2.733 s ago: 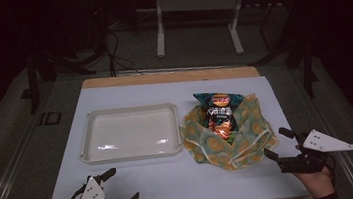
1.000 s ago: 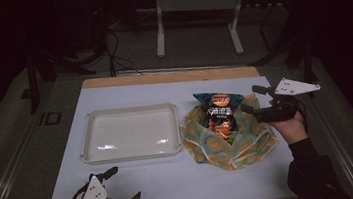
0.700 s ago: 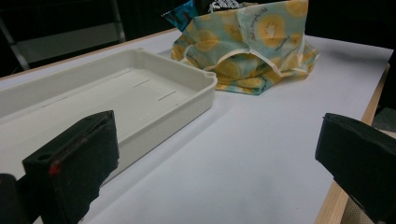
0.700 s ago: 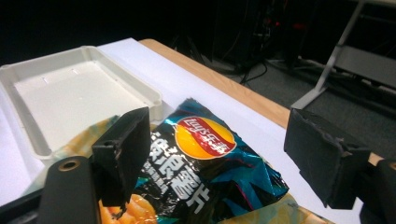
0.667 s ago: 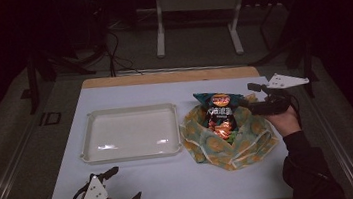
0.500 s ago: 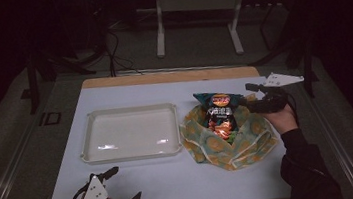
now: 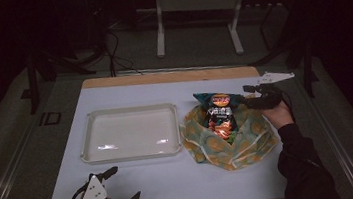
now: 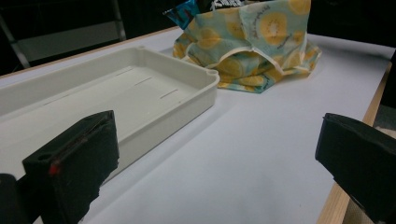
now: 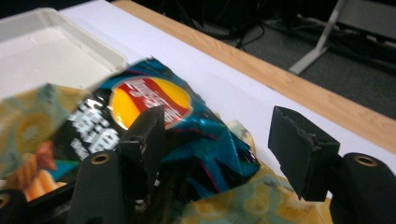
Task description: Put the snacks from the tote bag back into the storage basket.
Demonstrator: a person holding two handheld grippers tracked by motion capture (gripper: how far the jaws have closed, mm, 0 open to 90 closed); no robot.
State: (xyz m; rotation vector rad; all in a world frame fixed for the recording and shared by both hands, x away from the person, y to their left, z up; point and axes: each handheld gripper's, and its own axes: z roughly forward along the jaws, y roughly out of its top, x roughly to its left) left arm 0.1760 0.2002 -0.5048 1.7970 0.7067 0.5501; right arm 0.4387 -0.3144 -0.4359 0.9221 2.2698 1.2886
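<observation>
Upright, snack bag, top pointing far-left

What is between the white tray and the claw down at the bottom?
Nothing: just bare white table between the tray and left claw, seen in the high view.

A white surface with a wooden edge stands on grey floor. Beyond its far edge a pale metal stand rests on two legs, with dark cables lying on the floor to its left. Dark furniture legs stand at the surface's far-left corner.
</observation>
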